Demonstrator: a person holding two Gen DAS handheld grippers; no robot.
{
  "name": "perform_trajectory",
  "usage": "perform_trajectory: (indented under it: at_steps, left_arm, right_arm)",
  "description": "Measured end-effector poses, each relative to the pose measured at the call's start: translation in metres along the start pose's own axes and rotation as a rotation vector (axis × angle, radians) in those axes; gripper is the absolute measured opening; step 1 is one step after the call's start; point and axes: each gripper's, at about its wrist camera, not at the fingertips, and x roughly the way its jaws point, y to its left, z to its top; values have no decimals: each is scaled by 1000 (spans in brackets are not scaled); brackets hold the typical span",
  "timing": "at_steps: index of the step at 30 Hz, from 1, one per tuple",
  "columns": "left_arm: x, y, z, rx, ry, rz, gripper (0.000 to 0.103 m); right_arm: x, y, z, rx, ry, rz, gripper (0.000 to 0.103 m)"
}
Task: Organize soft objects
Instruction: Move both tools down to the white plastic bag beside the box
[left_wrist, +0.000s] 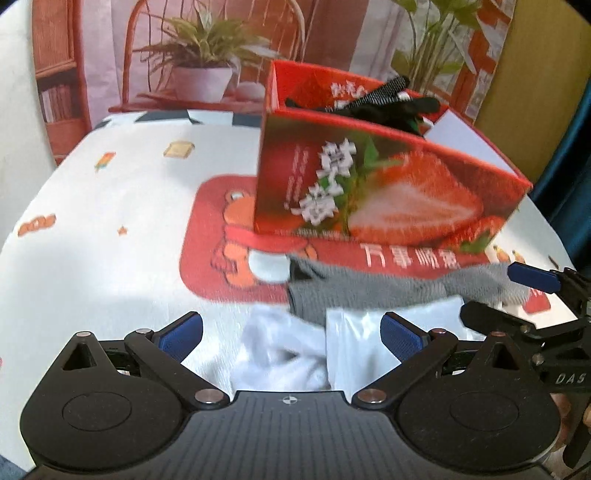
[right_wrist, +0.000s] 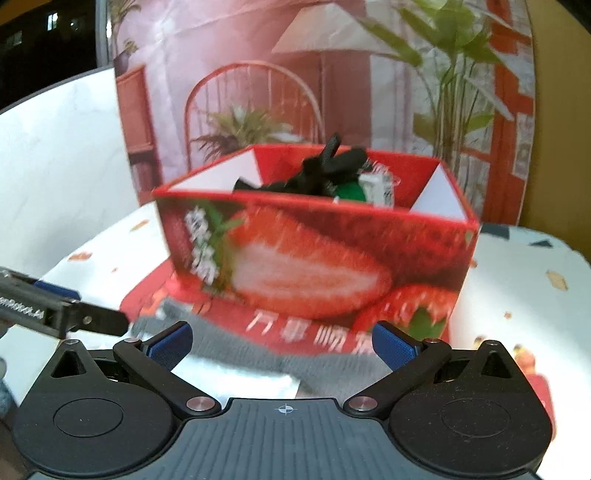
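A grey sock (left_wrist: 369, 291) lies flat on the red mat in front of a red strawberry-print box (left_wrist: 369, 177). Just nearer to me lie a white sock (left_wrist: 280, 354) and a white flat packet (left_wrist: 351, 343). My left gripper (left_wrist: 291, 336) is open just above these white items. My right gripper (left_wrist: 506, 297) comes in from the right, its fingers either side of the grey sock's end. In the right wrist view the right gripper (right_wrist: 282, 345) is open, with the grey sock (right_wrist: 258, 354) between the pads. Black socks (right_wrist: 325, 173) and a green item (right_wrist: 351, 192) fill the box (right_wrist: 314, 258).
The table wears a white printed cloth (left_wrist: 110, 206) with a red cartoon mat (left_wrist: 207, 236) under the box. A printed backdrop with a chair and plants (left_wrist: 207, 48) stands behind. The left gripper (right_wrist: 85, 306) shows at the left edge of the right wrist view.
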Motion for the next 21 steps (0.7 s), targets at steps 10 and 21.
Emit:
perform_trajectory:
  at_steps: [10,21]
  left_arm:
    - [5,-5,-26,22,52,-39,101]
    - [-9,11,-44,-20,-24,-26,52]
  right_arm:
    - [-4,23,-31,-83,40,16,103]
    - [-14,42,-53,-189,-2,83,95]
